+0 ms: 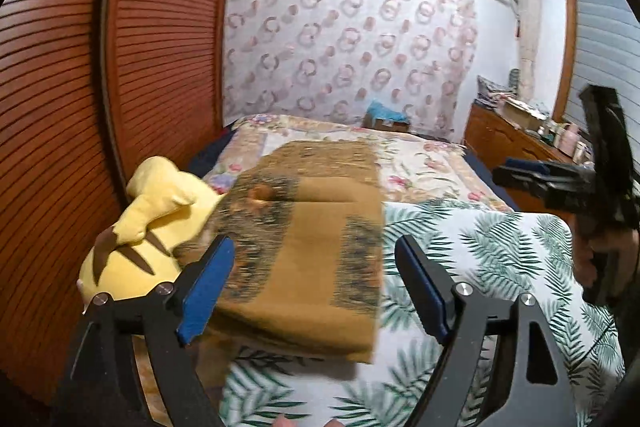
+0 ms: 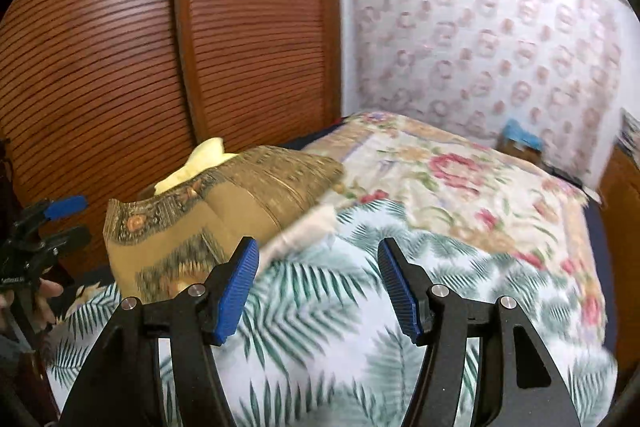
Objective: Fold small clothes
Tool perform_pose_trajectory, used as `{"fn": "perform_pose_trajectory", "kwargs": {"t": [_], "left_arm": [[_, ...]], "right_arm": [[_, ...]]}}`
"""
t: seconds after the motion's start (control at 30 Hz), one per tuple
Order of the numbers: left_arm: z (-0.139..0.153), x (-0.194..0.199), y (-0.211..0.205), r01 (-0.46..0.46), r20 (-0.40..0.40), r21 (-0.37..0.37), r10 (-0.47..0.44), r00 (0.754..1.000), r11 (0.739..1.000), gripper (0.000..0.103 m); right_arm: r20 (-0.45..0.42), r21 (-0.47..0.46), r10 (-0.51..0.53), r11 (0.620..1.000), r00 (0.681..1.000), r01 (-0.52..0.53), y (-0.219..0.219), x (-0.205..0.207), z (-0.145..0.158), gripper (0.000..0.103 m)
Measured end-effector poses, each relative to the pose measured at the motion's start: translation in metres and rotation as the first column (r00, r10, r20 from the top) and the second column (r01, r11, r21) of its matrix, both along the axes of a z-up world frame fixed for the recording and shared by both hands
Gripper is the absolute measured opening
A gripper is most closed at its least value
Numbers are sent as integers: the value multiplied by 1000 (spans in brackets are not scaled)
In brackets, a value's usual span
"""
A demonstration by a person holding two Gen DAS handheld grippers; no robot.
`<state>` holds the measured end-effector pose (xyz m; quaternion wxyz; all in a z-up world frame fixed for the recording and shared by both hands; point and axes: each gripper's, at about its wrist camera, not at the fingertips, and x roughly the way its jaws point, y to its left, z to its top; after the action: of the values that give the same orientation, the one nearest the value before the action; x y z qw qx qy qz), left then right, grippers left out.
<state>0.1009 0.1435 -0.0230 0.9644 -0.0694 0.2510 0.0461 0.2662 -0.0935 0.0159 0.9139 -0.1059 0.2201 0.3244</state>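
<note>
Right tool (image 2: 318, 263) gapes empty above palm-print sheet (image 2: 320, 307), beside folded brown cloth (image 2: 224, 211).

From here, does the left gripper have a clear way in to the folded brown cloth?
Probably yes. The left gripper is open with nothing between its pads, and the folded brown cloth lies right ahead on the palm-print cover. The yellow plush toy sits off to the side, and the right gripper is well clear.

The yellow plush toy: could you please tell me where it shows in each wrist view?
Left wrist view: the yellow plush toy lies at lower left, beside the folded brown cloth.
Right wrist view: only its pale top peeks out behind the cloth, left of centre.
Shared landmark: the wooden slatted doors behind it.
</note>
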Motion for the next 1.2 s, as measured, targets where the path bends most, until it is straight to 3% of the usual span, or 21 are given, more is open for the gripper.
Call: {"fn": "perform_pose_trajectory", "kwargs": {"t": [0.17,0.4,0.77,1.2], "left_arm": [[5,1,-40,69,14,11,-70,997,998,83],[15,-3,-95,152,29,38,-153,988,988,83],[47,-17,-147,214,67,60,-218,974,975,83],[53,-23,-156,214,75,54,-218,973,975,83]], "right_arm": [[18,19,-115,993,993,115,-39,-54,-5,72],[44,64,-289,956,956,286,-79,-124,-4,72],[111,158,-400,911,910,381,-96,-217,3,72],[106,193,-435,891,894,411,-85,-214,-31,72]]}}
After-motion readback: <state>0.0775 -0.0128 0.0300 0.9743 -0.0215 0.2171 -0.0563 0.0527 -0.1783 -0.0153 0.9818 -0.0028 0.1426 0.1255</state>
